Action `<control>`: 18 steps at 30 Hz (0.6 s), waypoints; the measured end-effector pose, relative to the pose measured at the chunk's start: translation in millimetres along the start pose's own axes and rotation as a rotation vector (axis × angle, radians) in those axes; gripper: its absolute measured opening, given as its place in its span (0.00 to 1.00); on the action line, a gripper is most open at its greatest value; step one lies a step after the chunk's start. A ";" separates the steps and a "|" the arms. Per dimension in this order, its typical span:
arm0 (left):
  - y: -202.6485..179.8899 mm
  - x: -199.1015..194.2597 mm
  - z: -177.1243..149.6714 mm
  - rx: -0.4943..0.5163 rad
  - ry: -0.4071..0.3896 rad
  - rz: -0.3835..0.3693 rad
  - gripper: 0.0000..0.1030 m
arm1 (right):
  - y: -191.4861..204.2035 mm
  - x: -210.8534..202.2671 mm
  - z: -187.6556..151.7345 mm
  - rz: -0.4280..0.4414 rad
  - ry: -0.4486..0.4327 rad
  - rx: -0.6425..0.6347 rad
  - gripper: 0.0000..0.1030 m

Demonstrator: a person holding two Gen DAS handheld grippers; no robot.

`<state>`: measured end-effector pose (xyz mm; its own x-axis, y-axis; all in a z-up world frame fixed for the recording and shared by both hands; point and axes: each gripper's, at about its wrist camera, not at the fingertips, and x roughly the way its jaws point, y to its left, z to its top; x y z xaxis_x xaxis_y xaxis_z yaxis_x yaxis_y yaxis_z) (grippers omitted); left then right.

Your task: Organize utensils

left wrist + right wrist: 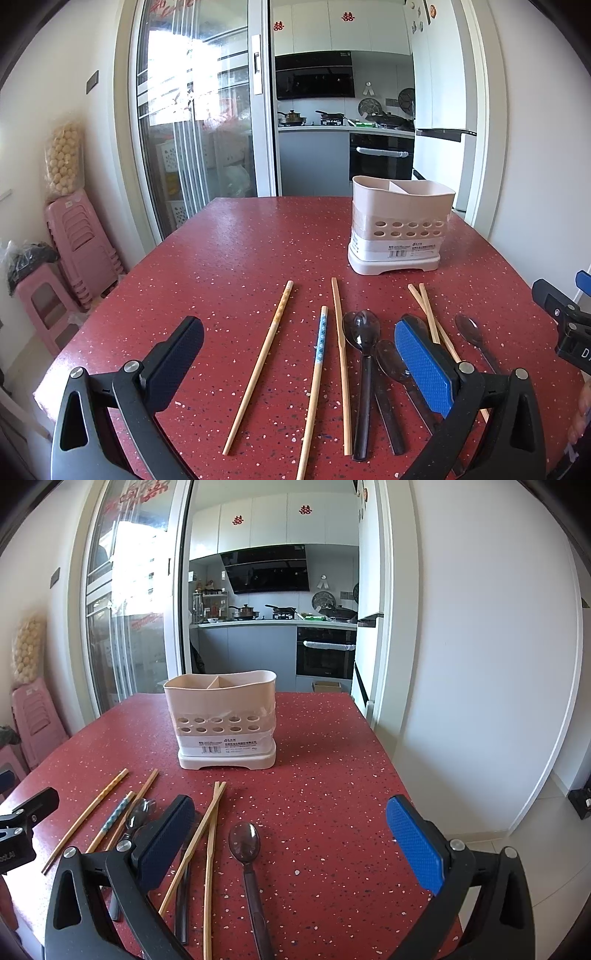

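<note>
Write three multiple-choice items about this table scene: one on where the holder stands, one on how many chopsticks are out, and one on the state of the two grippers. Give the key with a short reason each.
1. Where does the utensil holder stand in relation to the chopsticks and spoons?
A. Farther back on the red table, apart from them
B. Lying on top of them
C. On the floor beside the stools

2. How many chopsticks lie on the table?
A. Two
B. Five
C. Nine

3. What state are the left gripper and right gripper in?
A. Both shut on spoons
B. Left shut on a chopstick, right open
C. Both open, holding nothing

Key: 1 A, the holder stands upright behind the row with bare table between; 2 B, the left wrist view shows three single sticks plus a crossed pair; 3 C, each view shows wide-apart fingers with nothing between them.
</note>
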<state>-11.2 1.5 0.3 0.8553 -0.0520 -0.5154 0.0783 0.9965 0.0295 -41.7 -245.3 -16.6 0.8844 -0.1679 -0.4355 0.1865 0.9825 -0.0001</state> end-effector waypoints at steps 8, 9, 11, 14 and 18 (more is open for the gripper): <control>0.2 0.7 -0.2 0.000 -0.001 -0.001 1.00 | 2.3 -1.4 -1.3 -0.003 -0.002 -0.003 1.00; -0.2 0.9 -0.1 0.000 0.000 -0.001 1.00 | 2.3 -1.2 -1.5 -0.003 -0.002 -0.003 1.00; -0.2 1.3 -0.1 -0.001 0.000 -0.002 1.00 | 2.1 -0.9 -1.5 -0.001 0.001 -0.002 1.00; -0.6 1.4 -0.3 0.001 -0.001 0.000 1.00 | 3.0 -1.1 -1.8 -0.002 -0.001 -0.003 1.00; -0.3 2.2 -0.4 0.003 0.003 0.000 1.00 | 2.7 -1.3 -2.2 -0.001 -0.001 -0.003 1.00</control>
<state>-9.6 1.2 -1.2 0.8541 -0.0515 -0.5176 0.0794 0.9963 0.0320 -43.3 -242.2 -18.0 0.8847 -0.1690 -0.4345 0.1861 0.9825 -0.0031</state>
